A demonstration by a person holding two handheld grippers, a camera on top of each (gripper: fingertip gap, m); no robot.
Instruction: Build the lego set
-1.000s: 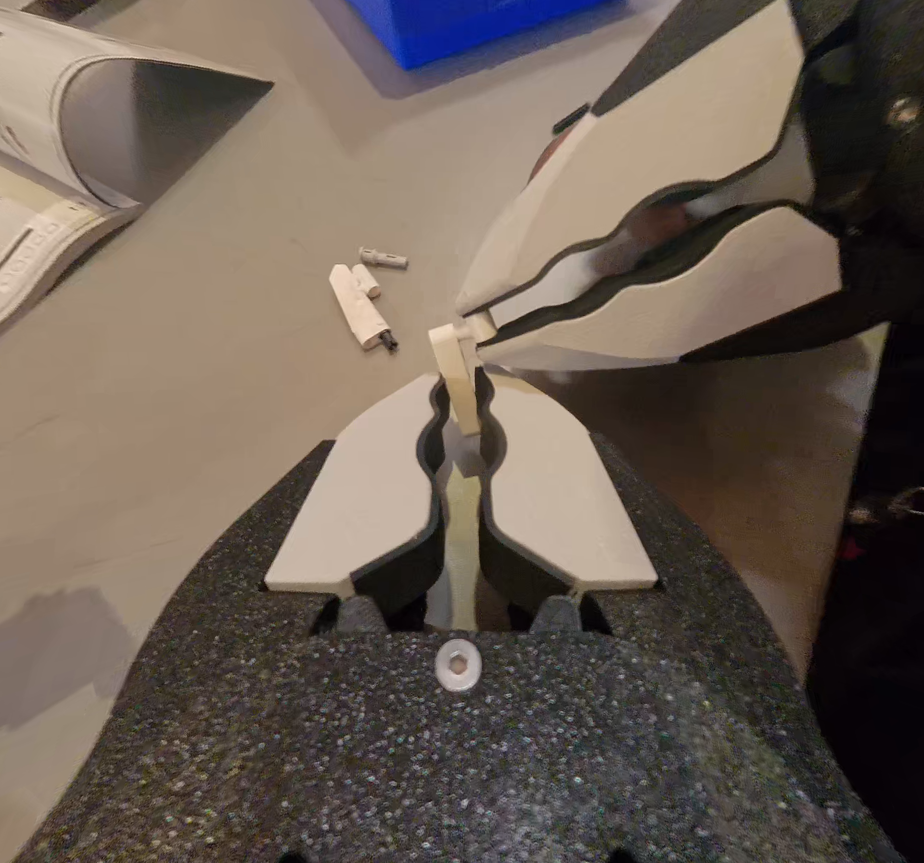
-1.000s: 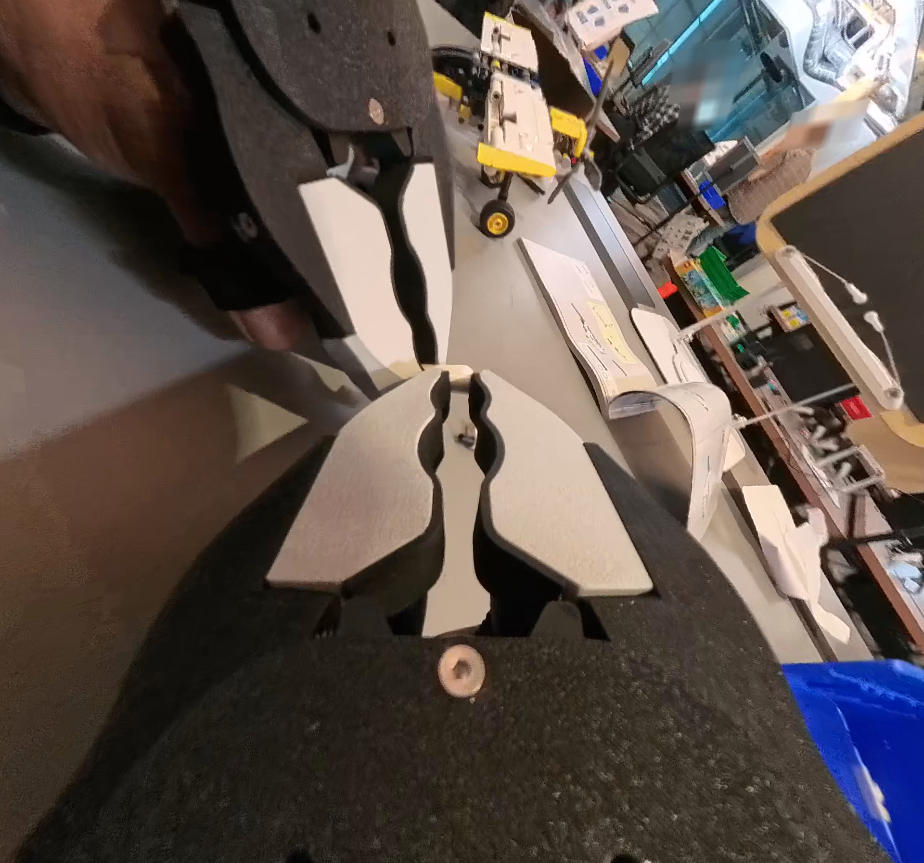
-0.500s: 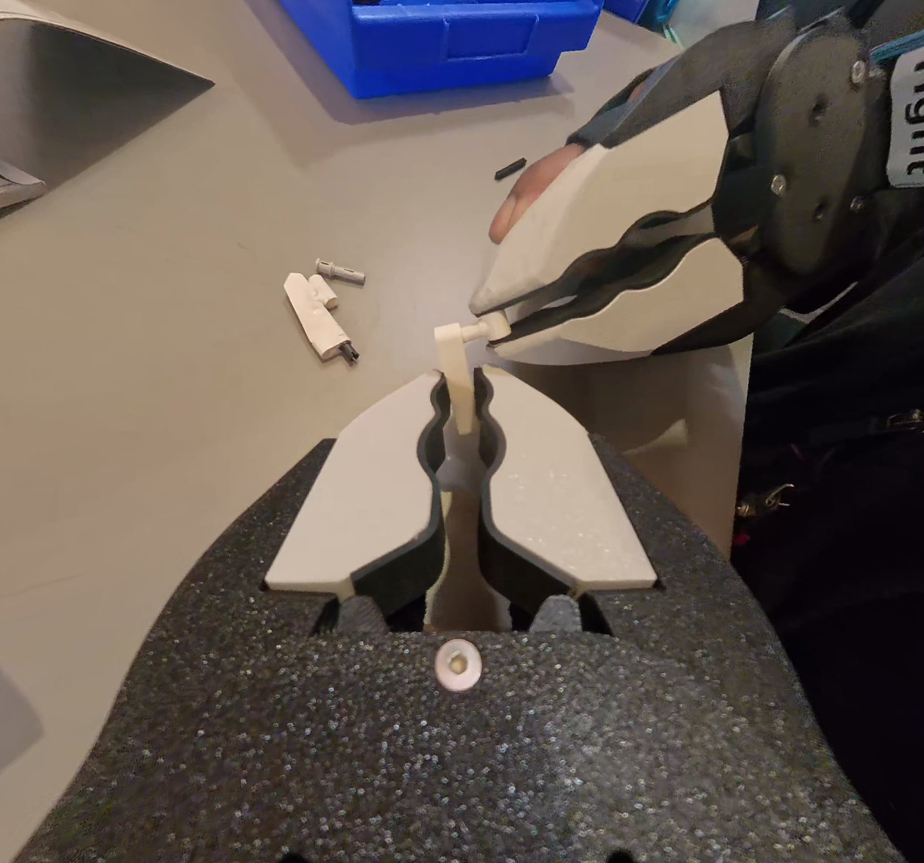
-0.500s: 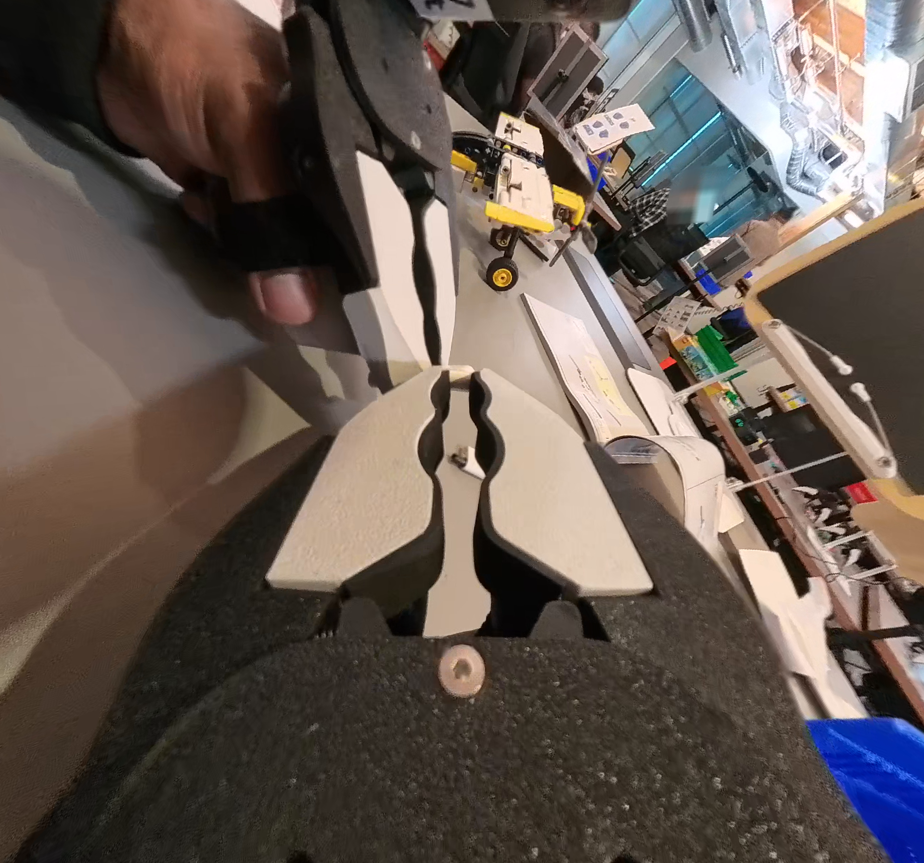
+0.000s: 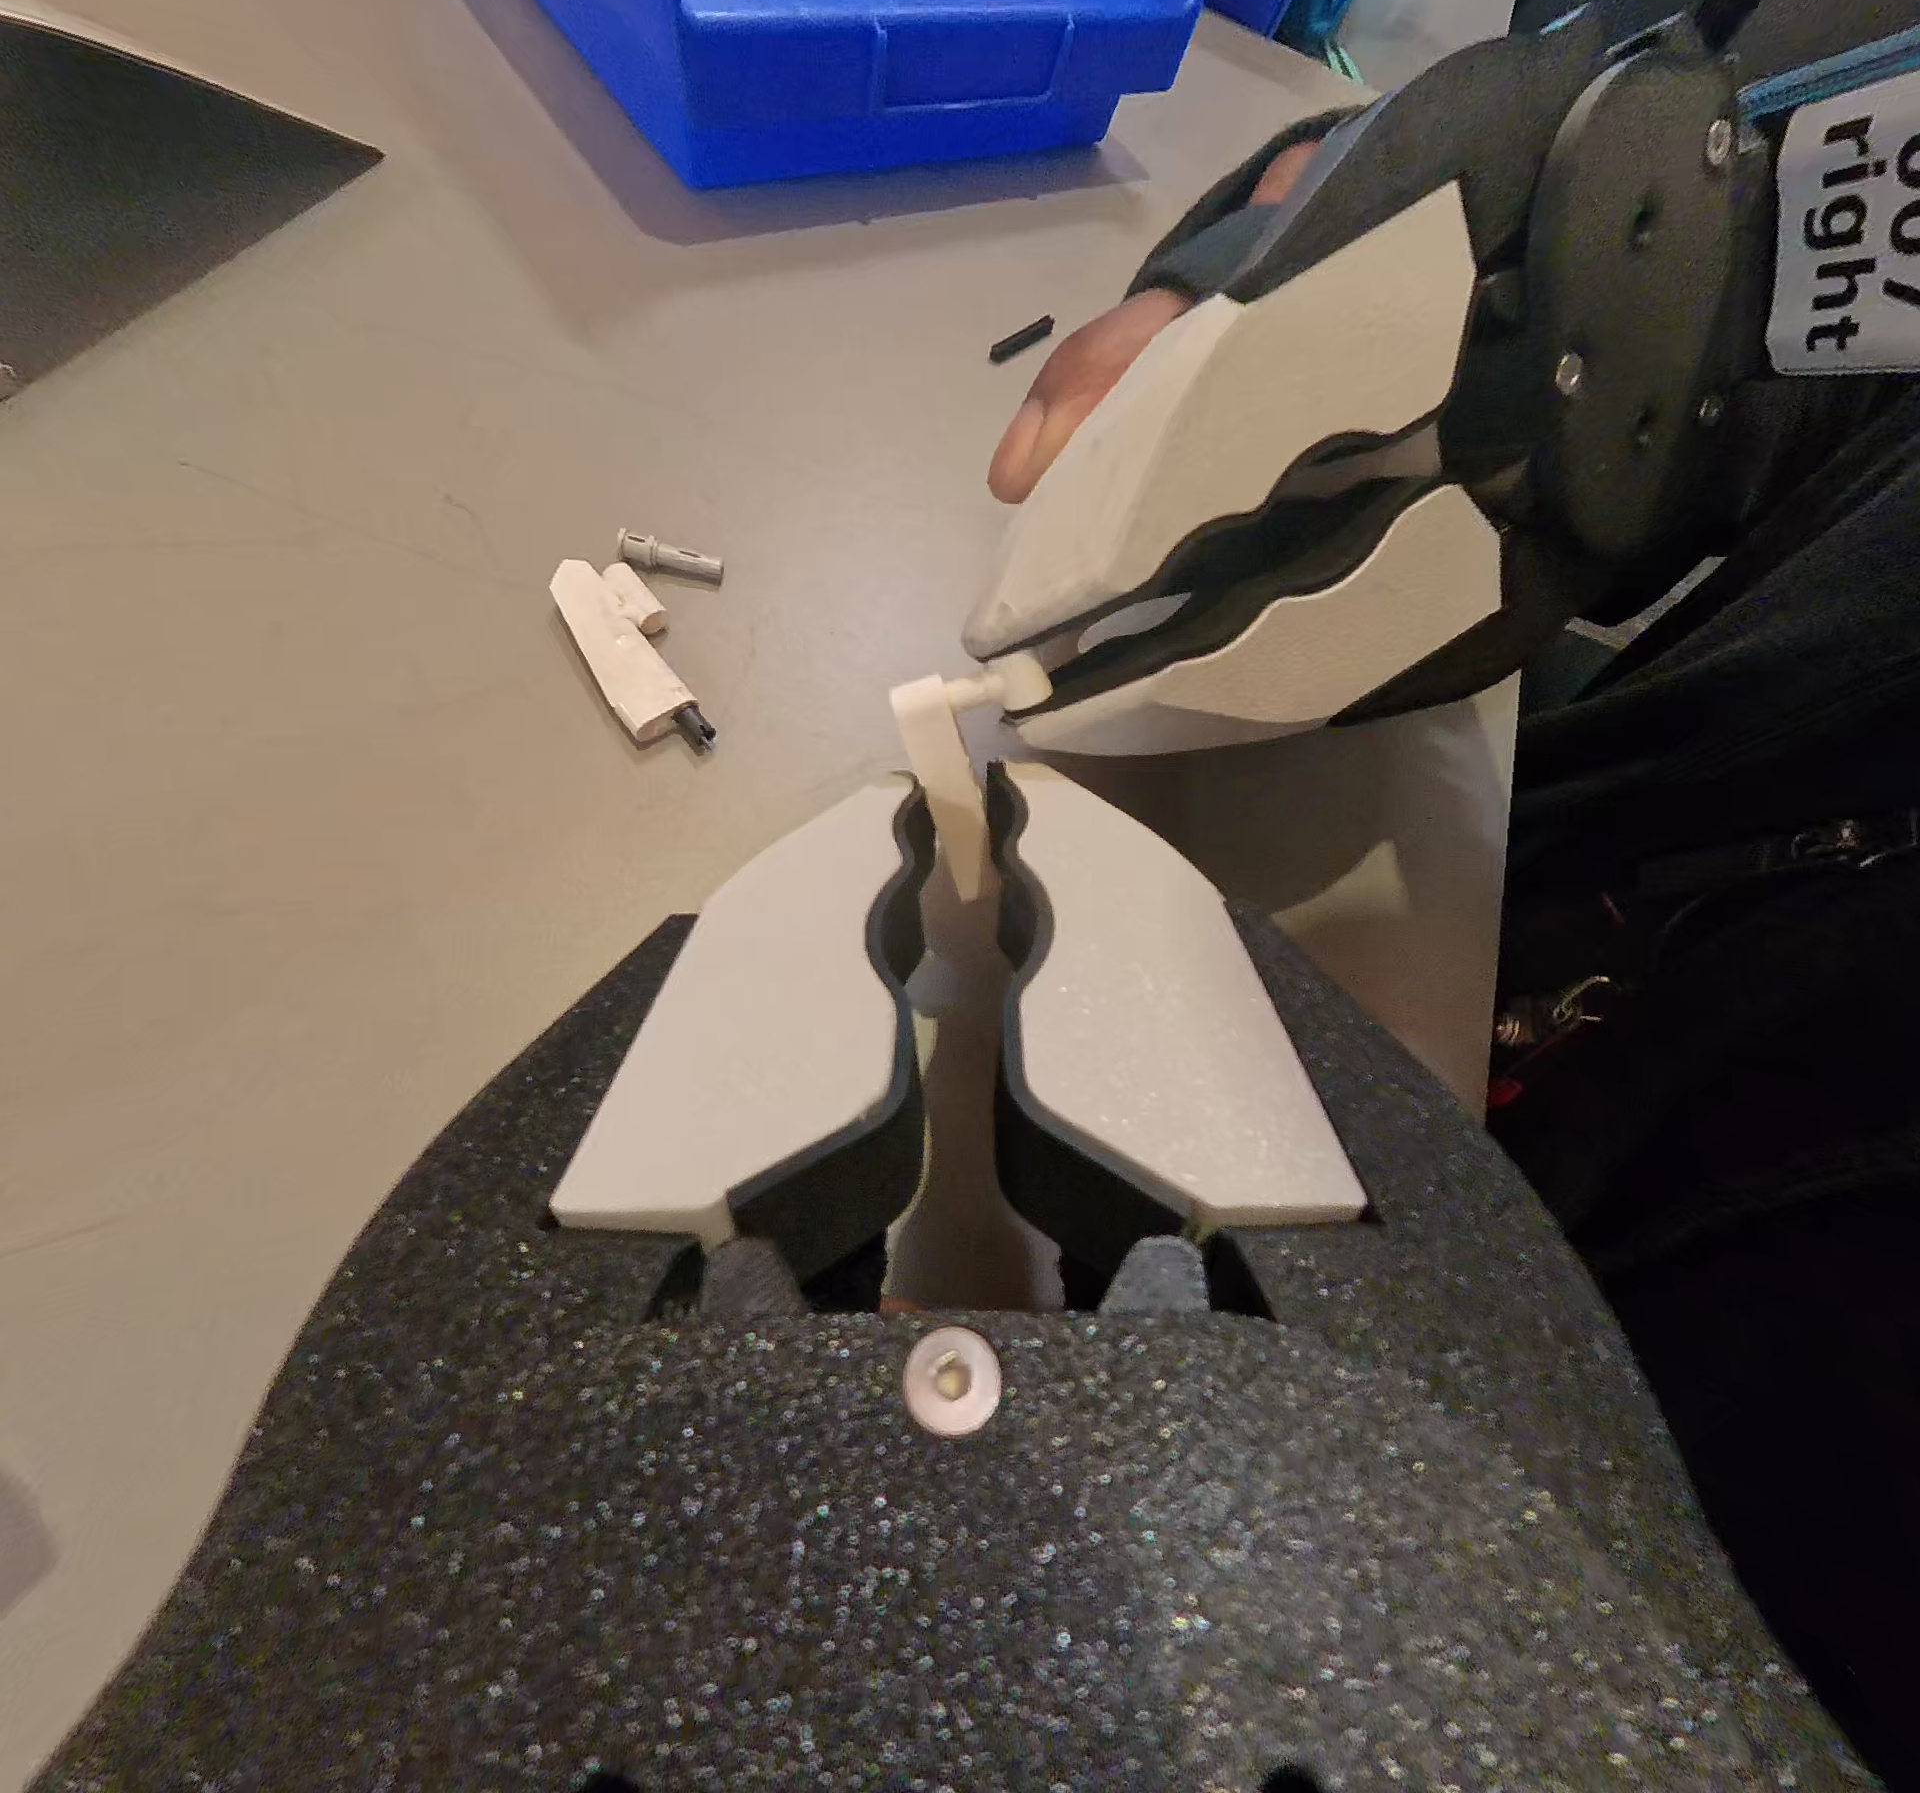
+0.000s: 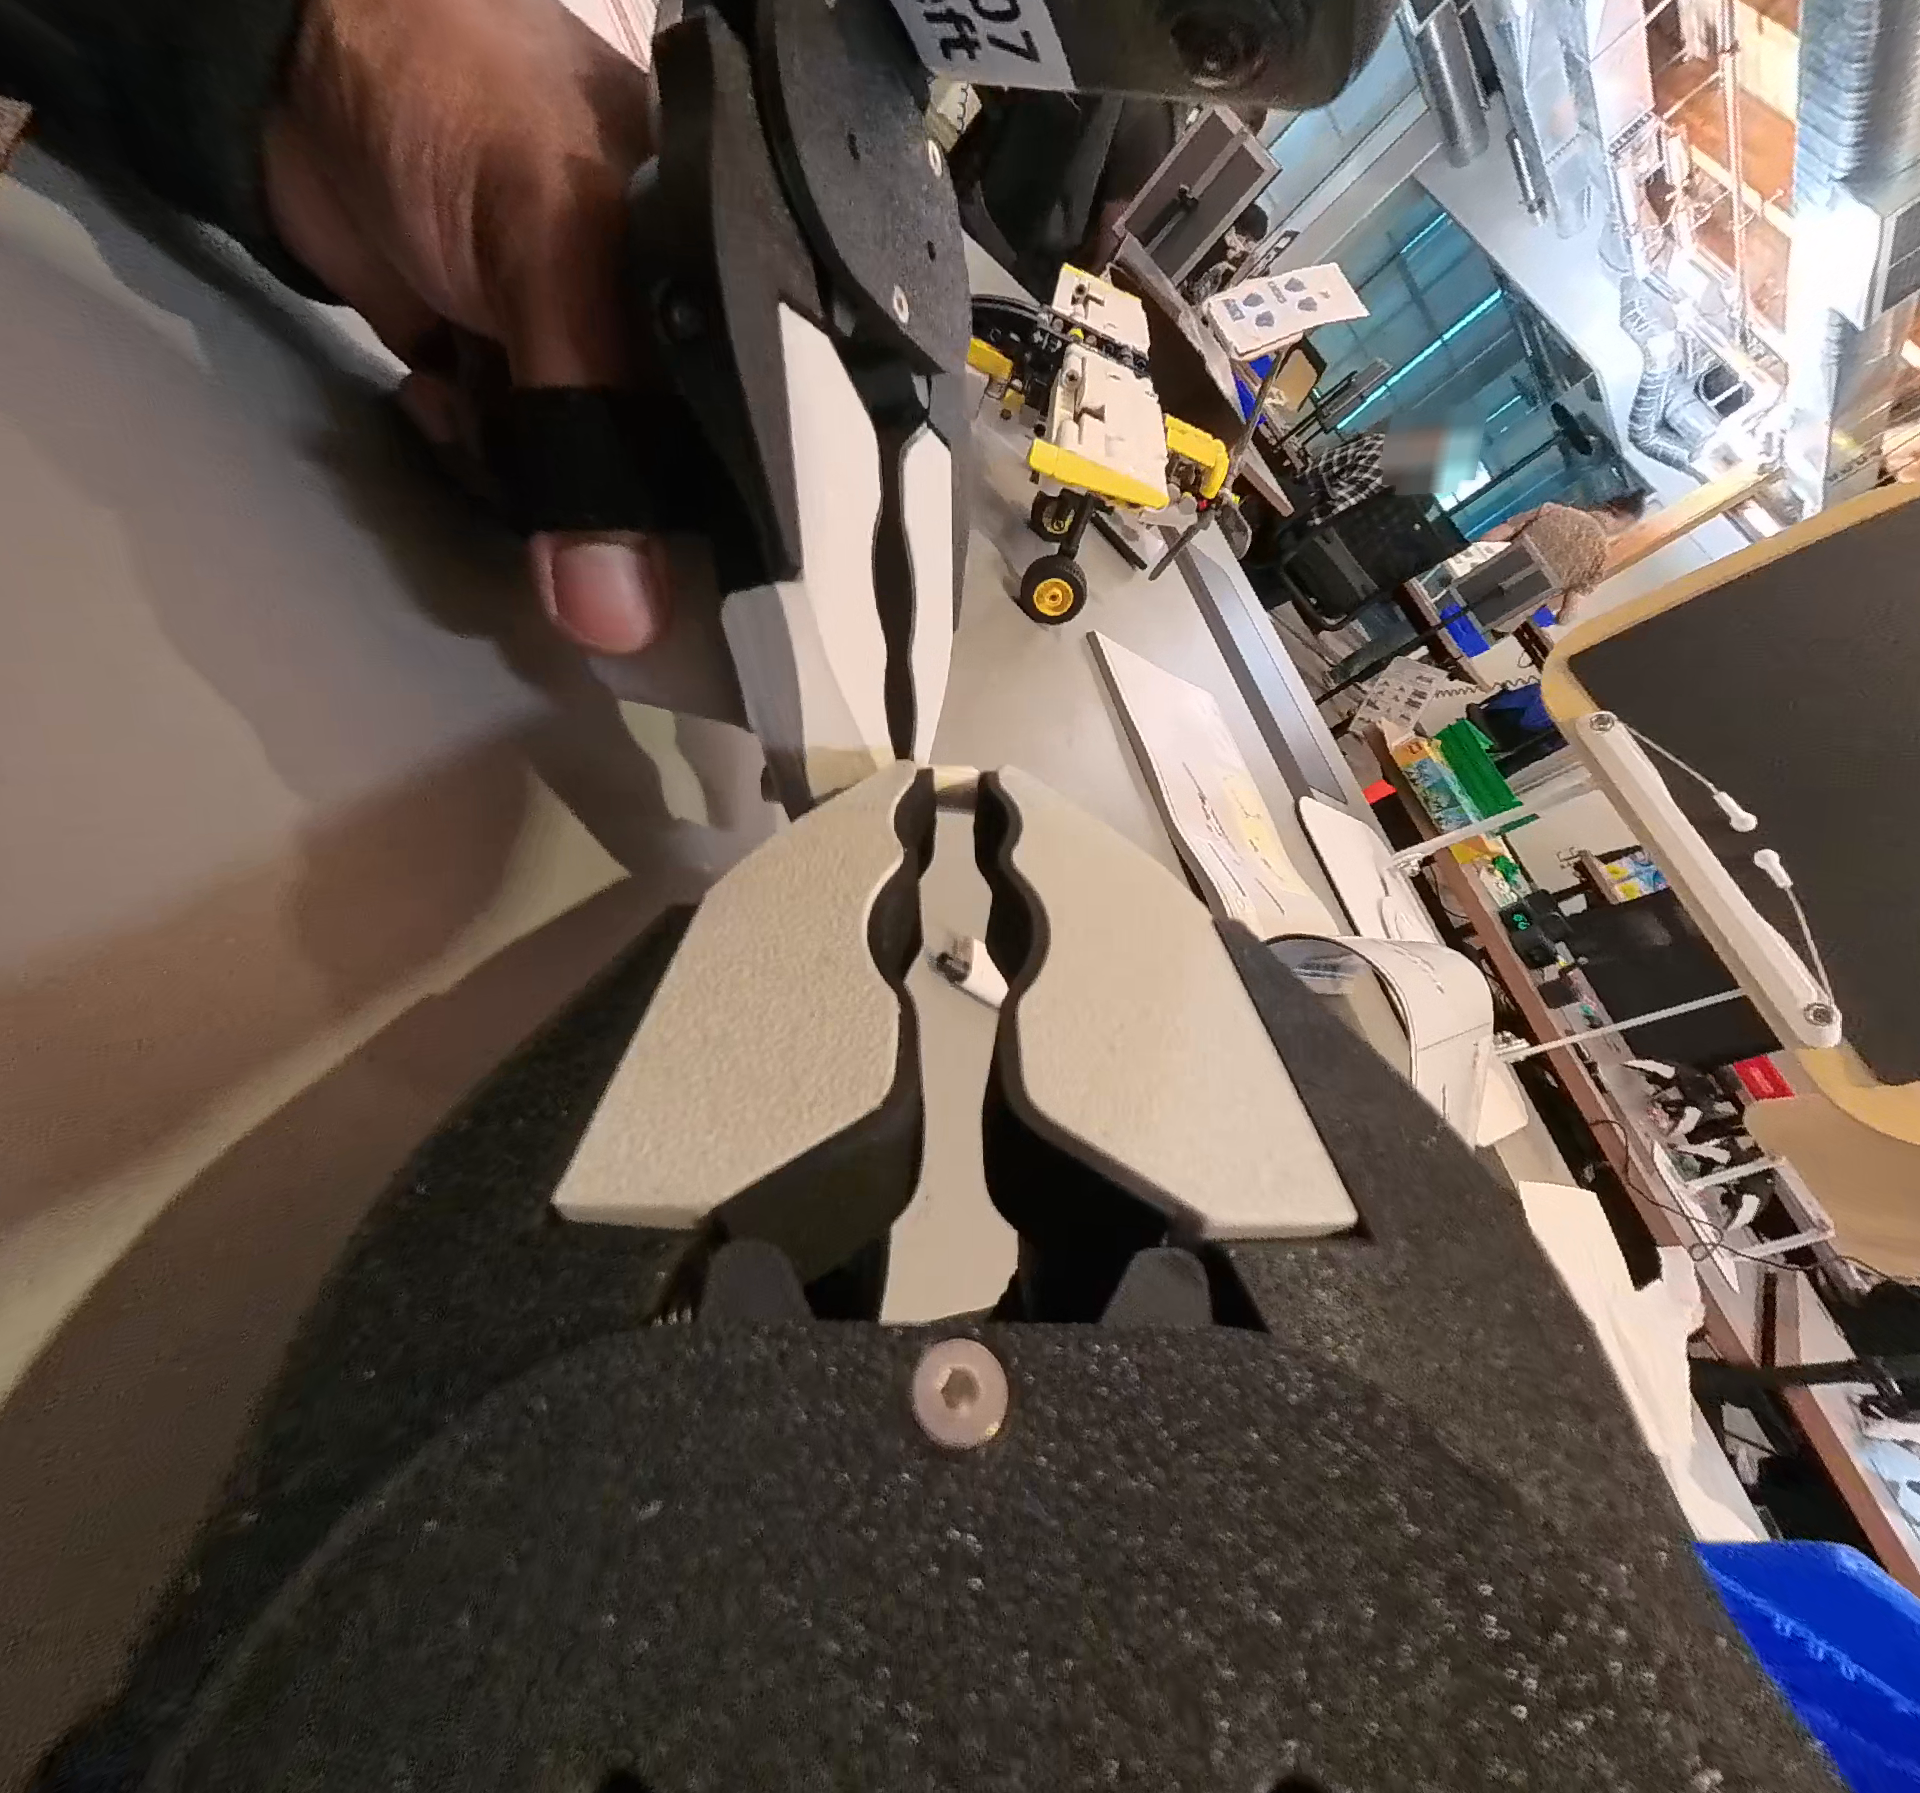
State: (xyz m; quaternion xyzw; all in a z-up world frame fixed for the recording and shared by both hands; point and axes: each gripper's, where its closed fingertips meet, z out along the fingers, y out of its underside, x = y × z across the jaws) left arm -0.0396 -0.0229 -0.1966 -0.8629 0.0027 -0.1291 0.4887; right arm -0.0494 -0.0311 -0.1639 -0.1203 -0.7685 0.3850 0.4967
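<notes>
1. The left gripper [image 5: 954, 787], at lower centre of its view, has its jaws clamped on a cream flat beam [image 5: 948, 787] that stands upright between the tips.
2. The right gripper [image 5: 1013, 694], coming in from the right, has its jaws closed on a cream pin [image 5: 1006, 681] plugged into the beam's top end.
3. On the grey tabletop [image 5: 312, 808] to the left lie a white part [image 5: 621, 650] and a grey pin [image 5: 670, 557].
4. A blue bin [image 5: 883, 39] sits at the upper centre.
</notes>
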